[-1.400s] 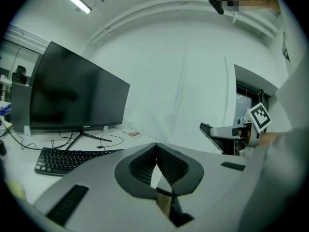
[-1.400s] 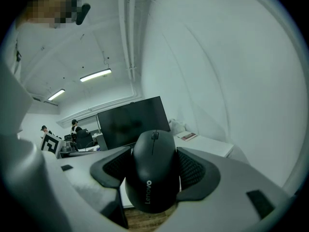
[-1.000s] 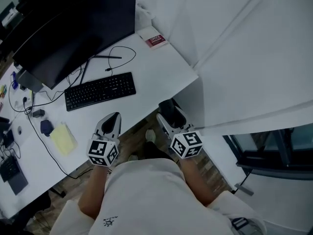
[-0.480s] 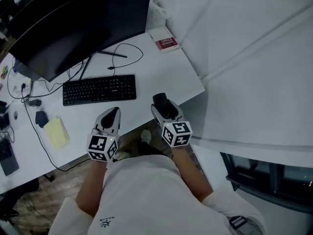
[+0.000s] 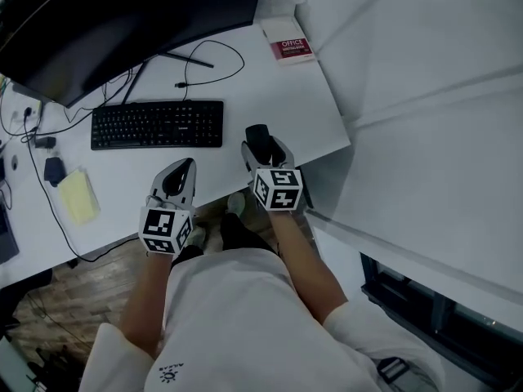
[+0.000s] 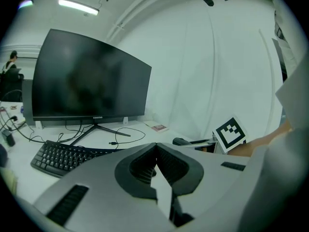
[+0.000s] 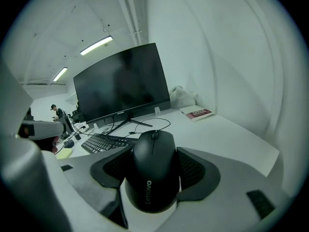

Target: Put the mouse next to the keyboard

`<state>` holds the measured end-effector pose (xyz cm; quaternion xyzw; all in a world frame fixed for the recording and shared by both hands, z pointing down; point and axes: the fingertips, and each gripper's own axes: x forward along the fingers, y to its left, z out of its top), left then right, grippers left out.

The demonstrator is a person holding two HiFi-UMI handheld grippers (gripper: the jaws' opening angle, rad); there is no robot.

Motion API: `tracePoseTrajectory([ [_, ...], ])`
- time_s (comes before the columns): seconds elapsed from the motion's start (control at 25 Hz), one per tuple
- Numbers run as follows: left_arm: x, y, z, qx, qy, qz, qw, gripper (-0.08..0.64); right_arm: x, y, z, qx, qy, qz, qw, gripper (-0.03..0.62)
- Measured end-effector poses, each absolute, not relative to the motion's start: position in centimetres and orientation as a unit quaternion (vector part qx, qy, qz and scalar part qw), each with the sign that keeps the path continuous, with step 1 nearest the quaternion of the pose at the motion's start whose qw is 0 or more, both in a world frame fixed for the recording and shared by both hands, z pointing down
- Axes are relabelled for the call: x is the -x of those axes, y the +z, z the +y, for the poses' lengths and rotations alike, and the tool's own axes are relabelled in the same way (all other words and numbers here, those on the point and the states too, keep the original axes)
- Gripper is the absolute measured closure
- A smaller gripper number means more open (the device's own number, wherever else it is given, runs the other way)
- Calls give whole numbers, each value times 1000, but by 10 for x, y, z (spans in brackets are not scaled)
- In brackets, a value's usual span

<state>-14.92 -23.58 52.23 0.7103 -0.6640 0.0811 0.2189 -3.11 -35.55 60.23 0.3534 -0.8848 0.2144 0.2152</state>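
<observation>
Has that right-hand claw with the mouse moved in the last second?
Yes. The right gripper, shut on the mouse, has come forward from the desk edge toward the keyboard's right end.

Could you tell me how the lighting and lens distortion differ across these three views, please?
Head view: dim and bluish, little distortion, keyboard sharp. Left gripper view: strong fisheye, black corners, ceiling light glaring. Right gripper view: same fisheye; the mouse looms large yet sharp.

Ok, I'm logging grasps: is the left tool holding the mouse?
No, the left tool is closed on nothing; the mouse sits clamped in the right tool.
</observation>
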Motion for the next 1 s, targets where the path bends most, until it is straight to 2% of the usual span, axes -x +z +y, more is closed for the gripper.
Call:
tracePoseTrajectory([
  [1.0, 157, 578, -257, -684, 89, -676, 260, 549, 66, 674, -395, -410, 243, -841, 255, 290],
])
